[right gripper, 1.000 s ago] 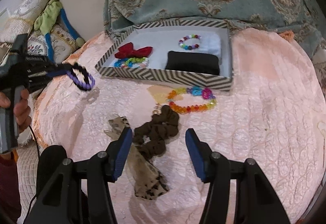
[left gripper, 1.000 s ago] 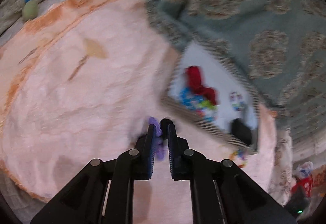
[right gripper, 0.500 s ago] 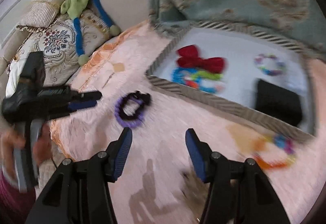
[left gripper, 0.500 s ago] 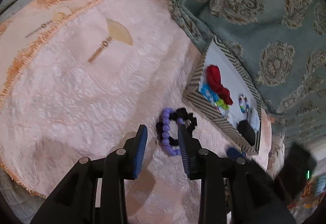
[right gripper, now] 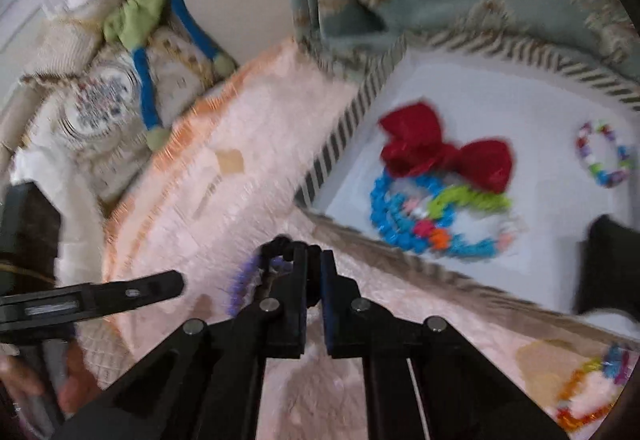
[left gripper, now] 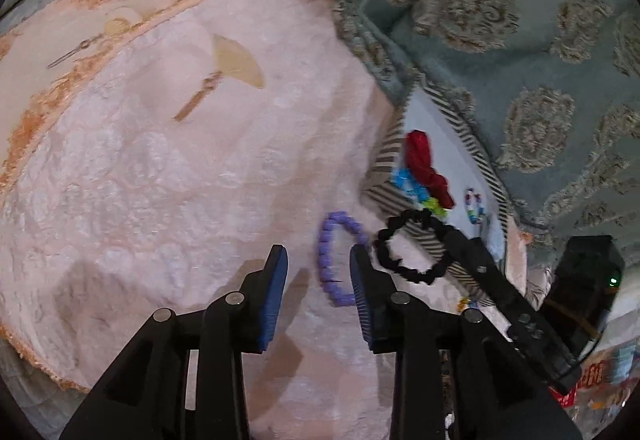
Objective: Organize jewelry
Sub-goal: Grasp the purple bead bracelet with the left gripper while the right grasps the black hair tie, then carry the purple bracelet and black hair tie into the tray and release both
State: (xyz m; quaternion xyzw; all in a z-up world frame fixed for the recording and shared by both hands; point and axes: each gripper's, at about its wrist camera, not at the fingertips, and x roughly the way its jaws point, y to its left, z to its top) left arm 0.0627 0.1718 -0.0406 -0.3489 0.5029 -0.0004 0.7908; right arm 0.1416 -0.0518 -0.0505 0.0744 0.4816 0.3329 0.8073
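Left tongs [left gripper: 318, 272] released, blue pads spread wide, hovering low over the peach quilted cover [left gripper: 160, 179]. Purple bead bracelet [left gripper: 338, 258] lying flat on that cover, partly between the spread pads and touching the right-hand one, at about 1 o'clock from the left tongs' centre. Black scrunchie [left gripper: 412, 248] just beside the purple loop, toward 3 o'clock, pinched at its far side by the right tongs [right gripper: 314, 272], clenched on it near the striped box's front wall. Striped box [left gripper: 386, 159] at 2 o'clock in the left wrist view, holding a red bow [right gripper: 444, 151], a blue beaded bracelet [right gripper: 404, 224] under and in front of the bow, and a small multicoloured bead ring [right gripper: 604, 155] well apart toward 3 o'clock. Orange-and-blue bead bracelet [right gripper: 588, 388] outside the box on the cover, at 4 o'clock in the right wrist view. Right wrist view blurred.
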